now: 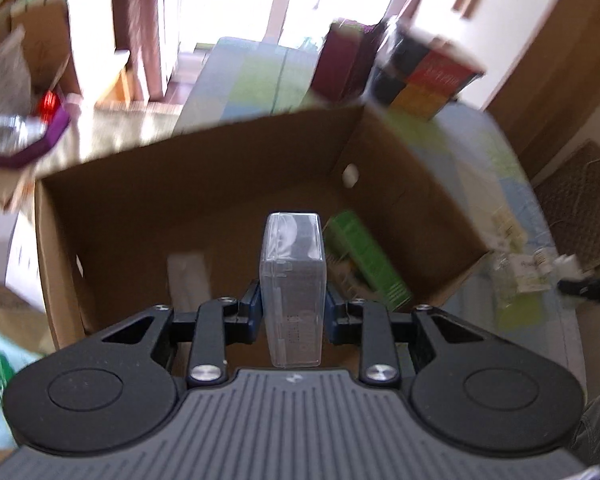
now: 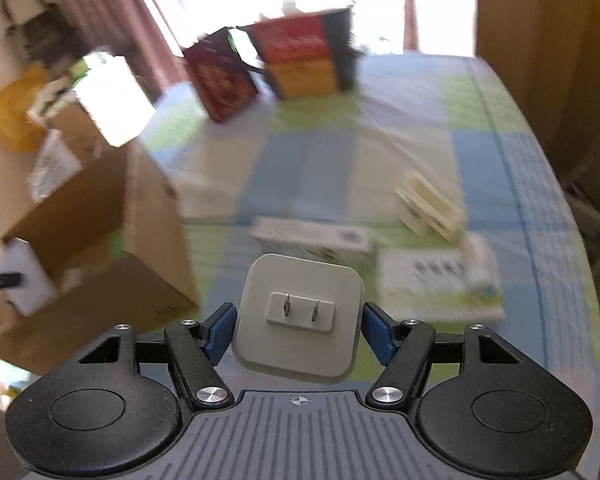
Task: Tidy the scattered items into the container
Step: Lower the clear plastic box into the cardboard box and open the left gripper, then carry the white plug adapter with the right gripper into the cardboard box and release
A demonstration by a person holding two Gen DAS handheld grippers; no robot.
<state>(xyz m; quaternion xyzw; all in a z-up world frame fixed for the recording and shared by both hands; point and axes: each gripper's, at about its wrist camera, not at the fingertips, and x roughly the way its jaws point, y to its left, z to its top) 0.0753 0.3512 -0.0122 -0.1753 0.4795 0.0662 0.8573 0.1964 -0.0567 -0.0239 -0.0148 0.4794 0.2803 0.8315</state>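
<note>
Two loads: left gripper [image 1: 293,312] clamps a clear plastic case [image 1: 292,280] above the brown cardboard box [image 1: 204,184] at frame centre; lower before releasing. Right gripper [image 2: 298,326] clamps a grey square plug adapter [image 2: 298,322].

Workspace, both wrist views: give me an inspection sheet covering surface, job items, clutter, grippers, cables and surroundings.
Surface: checked cloth in blue, green and white covers the table.
Job's things: open cardboard box holds a green box and a pale item; white boxes and a booklet lie on the cloth.
Clutter: colourful boxes at the far end.
Grippers: left gripper shut on clear plastic case above the cardboard box; right gripper shut on grey plug adapter.
Cables: nothing seen.
Surroundings: bright window, curtains, padlock; views blurred.
</note>
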